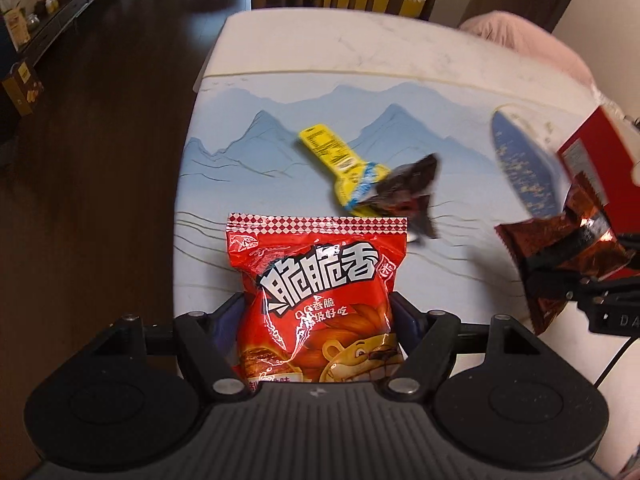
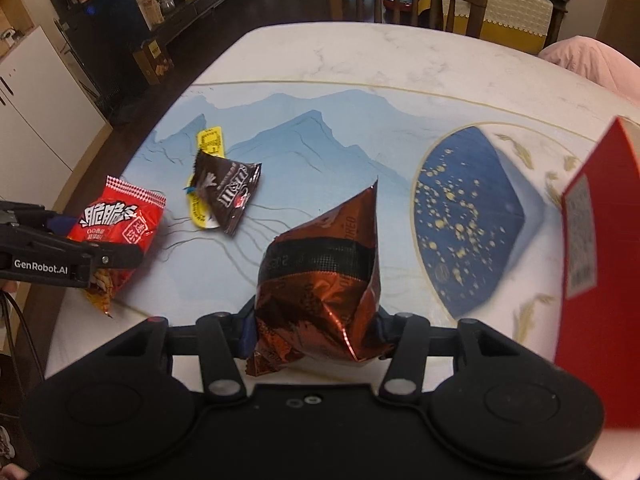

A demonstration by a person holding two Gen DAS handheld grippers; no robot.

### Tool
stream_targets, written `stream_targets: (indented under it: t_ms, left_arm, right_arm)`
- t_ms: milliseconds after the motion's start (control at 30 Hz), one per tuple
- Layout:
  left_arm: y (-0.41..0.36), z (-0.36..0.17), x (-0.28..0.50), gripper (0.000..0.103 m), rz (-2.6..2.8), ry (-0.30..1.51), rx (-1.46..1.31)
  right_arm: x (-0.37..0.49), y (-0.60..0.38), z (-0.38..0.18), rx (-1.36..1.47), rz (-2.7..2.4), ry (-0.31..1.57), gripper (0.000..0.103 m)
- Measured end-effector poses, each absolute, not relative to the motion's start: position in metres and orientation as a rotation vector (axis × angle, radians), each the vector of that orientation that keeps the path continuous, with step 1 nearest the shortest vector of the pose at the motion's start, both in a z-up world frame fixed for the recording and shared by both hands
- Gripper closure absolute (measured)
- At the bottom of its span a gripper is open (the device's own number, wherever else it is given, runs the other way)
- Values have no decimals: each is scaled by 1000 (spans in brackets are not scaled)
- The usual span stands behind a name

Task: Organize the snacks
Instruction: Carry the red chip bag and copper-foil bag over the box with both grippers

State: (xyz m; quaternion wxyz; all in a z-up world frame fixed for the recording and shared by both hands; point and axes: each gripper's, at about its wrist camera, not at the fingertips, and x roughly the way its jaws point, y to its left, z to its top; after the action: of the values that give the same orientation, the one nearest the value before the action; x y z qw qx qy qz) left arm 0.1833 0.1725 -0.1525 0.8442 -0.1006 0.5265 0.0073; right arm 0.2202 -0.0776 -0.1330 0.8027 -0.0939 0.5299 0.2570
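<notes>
The left gripper [image 1: 318,312] clamps the red crisp bag [image 1: 316,300]; the right gripper [image 2: 316,320] pinches a copper foil packet [image 2: 320,280], whose slick, crumpled foil could slip free.

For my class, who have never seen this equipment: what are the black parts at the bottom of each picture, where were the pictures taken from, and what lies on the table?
A person holds two tools. Each picture comes from a camera on one, looking along its fingers. The left hand-held gripper pinches a red snack bag; the right hand-held gripper pinches a copper foil packet. On the table remain a yellow packet under a brown M&M's bag, beside a red box.
</notes>
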Motion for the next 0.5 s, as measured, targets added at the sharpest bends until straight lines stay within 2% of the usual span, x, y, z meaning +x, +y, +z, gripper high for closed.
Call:
stream_targets:
  t_ms: [500]
  left_arm:
    - [75,-68,159,28,-73,1001,-171]
  right_arm:
    - [186,-174,-55,-111,520,1023,53]
